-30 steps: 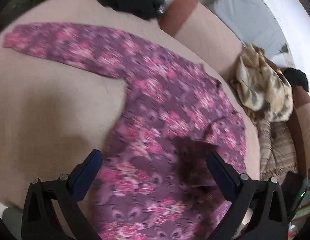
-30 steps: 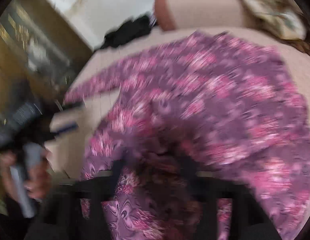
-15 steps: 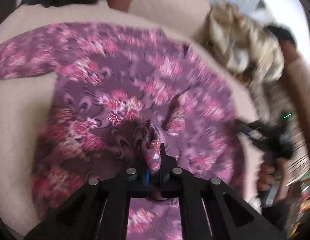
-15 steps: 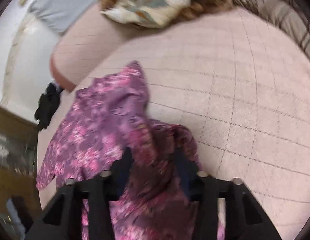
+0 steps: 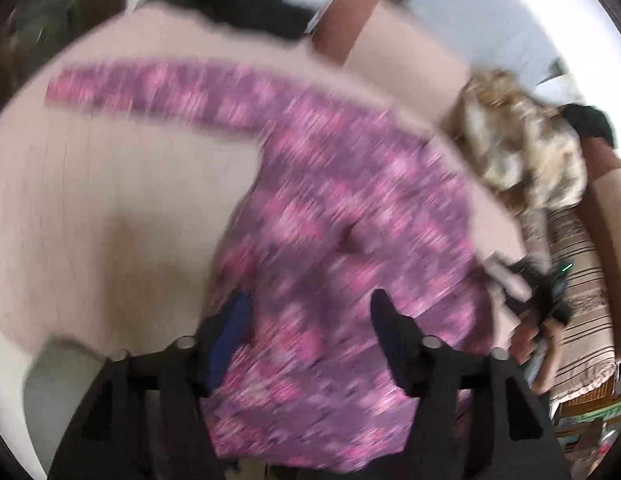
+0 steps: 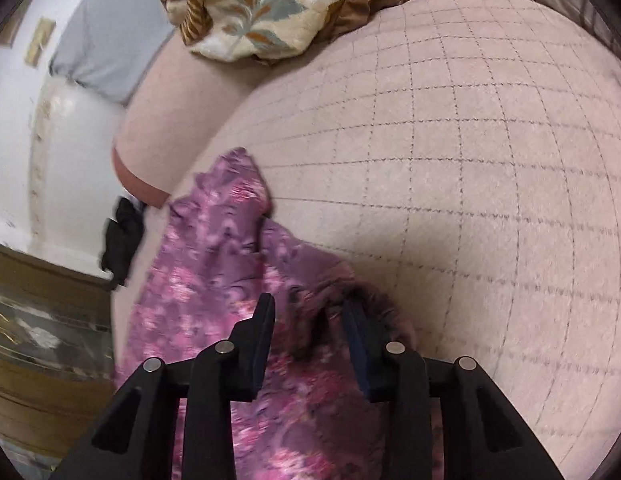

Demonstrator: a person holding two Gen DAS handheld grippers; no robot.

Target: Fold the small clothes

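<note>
Floral cushion point(image 6: 250, 12) beyond purple top point(image 6: 214, 248) (black garment point(image 5: 246, 8) farther), checked bedspread point(image 6: 450, 160)

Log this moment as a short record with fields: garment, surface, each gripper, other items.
garment: purple floral top, spread flat, one long sleeve stretched out to the left in the left wrist view
surface: beige checked cushion
left gripper: jaws have just been opening, apart above the top, nothing pinched
right gripper: jaws partly closed, a bunched fold of the top between them
other items: black cloth at the far edge; patterned cream fabric heaped behind the cushion
</note>
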